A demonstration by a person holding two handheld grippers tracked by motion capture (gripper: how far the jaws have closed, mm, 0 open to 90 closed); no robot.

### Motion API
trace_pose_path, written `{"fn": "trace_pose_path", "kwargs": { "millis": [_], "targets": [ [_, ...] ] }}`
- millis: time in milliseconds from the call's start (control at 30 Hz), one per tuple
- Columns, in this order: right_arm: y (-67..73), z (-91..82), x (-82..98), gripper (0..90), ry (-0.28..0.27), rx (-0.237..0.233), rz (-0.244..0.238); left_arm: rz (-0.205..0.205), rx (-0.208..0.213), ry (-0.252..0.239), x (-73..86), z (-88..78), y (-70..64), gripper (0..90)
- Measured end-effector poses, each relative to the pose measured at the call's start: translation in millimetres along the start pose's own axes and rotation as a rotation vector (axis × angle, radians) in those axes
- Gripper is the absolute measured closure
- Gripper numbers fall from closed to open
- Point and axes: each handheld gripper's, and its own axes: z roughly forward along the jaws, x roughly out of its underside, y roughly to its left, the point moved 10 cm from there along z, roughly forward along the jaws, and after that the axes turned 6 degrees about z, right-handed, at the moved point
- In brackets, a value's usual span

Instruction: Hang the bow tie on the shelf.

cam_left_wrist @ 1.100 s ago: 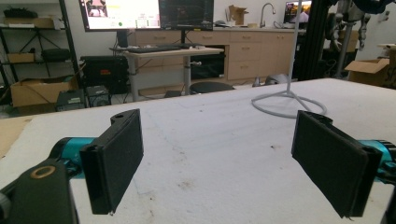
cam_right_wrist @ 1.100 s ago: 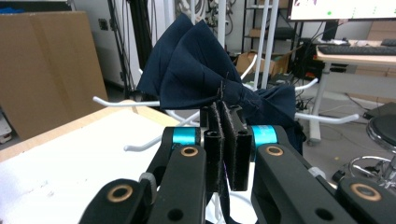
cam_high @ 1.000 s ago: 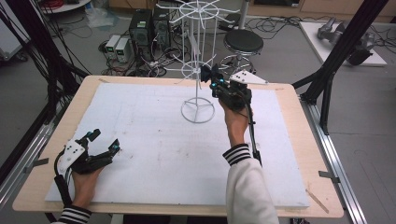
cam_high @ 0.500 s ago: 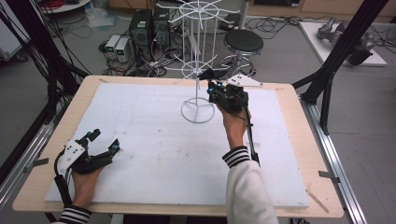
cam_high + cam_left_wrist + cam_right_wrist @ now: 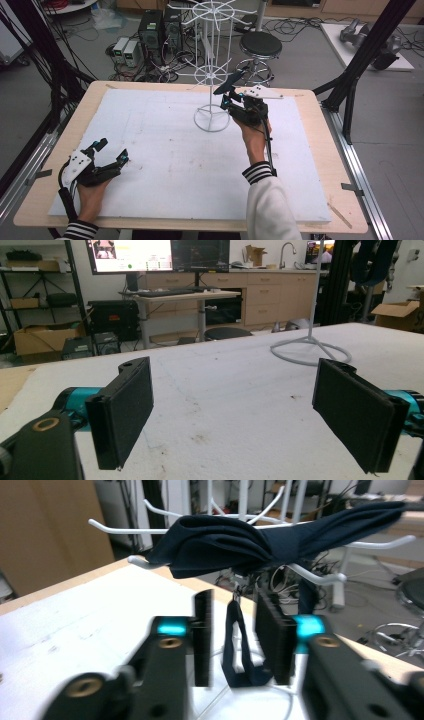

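the dark bow tie [image 5: 280,542] hangs on a lower arm of the white wire rack [image 5: 212,75], upper middle of the high view. hanging looks done: the right gripper [image 5: 232,640] jaws have just been opening, its strap loop loose between them. the left gripper [image 5: 111,152] rests wide open and empty on the desk [image 5: 165,165], lower left.

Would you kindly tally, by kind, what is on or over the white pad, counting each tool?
White wire rack: 1
Dark blue bow tie hanging on the rack: 1
Handheld tools, left tool and right tool: 2
Total: 4
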Motion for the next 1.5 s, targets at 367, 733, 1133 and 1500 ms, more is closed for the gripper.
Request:
{"fn": "trace_pose_path", "kwargs": {
  "millis": [367, 733, 1133, 1500],
  "targets": [
    [4.4, -39.7, 19.9, 13.6, -0.026, 0.009, -0.007, -0.002, 0.003, -0.005, -0.3, -0.4, 0.1, 16.8],
    [-2.1, -107.4, 55.0, 12.2, -0.138, -0.005, -0.027, -0.004, 0.001, -0.009, -0.5, -0.8, 0.1, 16.8],
    [-41.1, -143.7, 127.8, 12.1, -0.271, 0.112, -0.006, -0.004, -0.006, -0.017, -1.2, -1.6, 0.4, 16.7],
    [-45.9, -139.1, 142.6, 12.1, -0.266, 0.106, 0.001, -0.003, -0.011, -0.025, -1.7, -2.3, 0.5, 16.6]
  ]
}}
